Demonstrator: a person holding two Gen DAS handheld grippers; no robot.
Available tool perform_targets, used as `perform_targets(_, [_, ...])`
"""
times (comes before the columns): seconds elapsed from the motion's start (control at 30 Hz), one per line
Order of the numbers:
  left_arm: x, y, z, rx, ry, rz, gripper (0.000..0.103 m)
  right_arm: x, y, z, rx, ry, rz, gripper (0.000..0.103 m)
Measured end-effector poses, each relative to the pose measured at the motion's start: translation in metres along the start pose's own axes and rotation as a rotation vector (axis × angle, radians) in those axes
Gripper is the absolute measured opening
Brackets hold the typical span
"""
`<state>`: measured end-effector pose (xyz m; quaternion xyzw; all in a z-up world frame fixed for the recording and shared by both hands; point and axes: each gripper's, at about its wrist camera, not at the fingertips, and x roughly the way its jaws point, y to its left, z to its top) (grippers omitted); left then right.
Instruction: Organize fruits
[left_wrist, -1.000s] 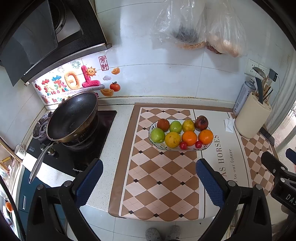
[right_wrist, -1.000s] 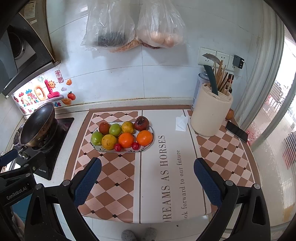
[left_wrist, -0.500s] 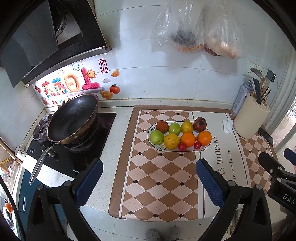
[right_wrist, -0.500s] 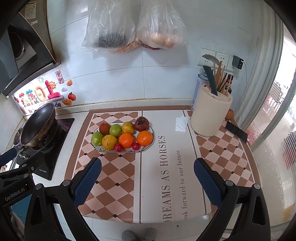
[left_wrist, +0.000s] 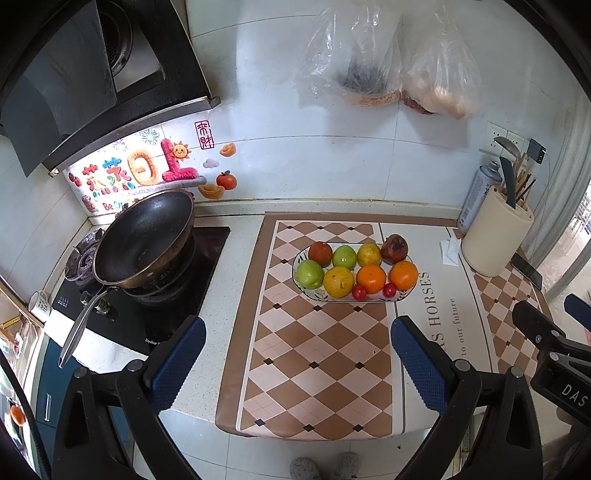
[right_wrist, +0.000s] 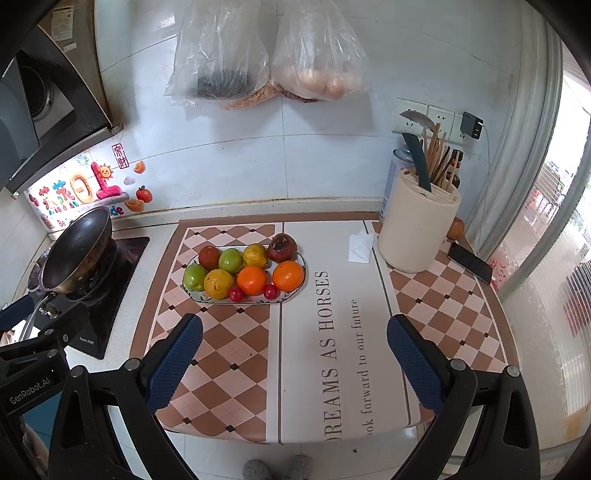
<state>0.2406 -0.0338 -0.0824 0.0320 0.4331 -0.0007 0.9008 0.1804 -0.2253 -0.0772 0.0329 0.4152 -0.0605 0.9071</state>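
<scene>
An oval patterned plate (left_wrist: 406, 294) (right_wrist: 301, 258) on the checked counter mat holds several fruits: green apples (left_wrist: 309, 273) (right_wrist: 194, 277), oranges (left_wrist: 403, 274) (right_wrist: 287, 275), yellow citrus (left_wrist: 338, 281) (right_wrist: 218, 283), a dark red fruit (left_wrist: 394, 248) (right_wrist: 282, 247) and two small red ones (left_wrist: 358, 292) (right_wrist: 236, 294). My left gripper (left_wrist: 297, 360) hangs open above the mat's near edge, well short of the plate. The right gripper (right_wrist: 295, 360) is open too, held back over the mat's lettered part. Neither holds anything.
A black wok (left_wrist: 146, 238) (right_wrist: 75, 249) sits on the stove at the left. A cream utensil holder (left_wrist: 495, 240) (right_wrist: 417, 225), a spray can (left_wrist: 478, 194), a phone (right_wrist: 470, 257) and a folded tissue (right_wrist: 360, 246) are at the right. Plastic bags (right_wrist: 266, 51) hang on the wall.
Both grippers have drawn slightly back and up from the counter, so the plate looks a little farther off. The fruit has not moved and both stay open.
</scene>
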Motion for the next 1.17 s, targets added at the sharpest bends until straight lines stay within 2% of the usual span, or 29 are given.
perform_targets(1.17, [-0.016, -0.002, -0.006, 0.007, -0.024, -0.013, 0.103, -0.020, 0.008, -0.009, 0.004, -0.014, 0.004, 0.102])
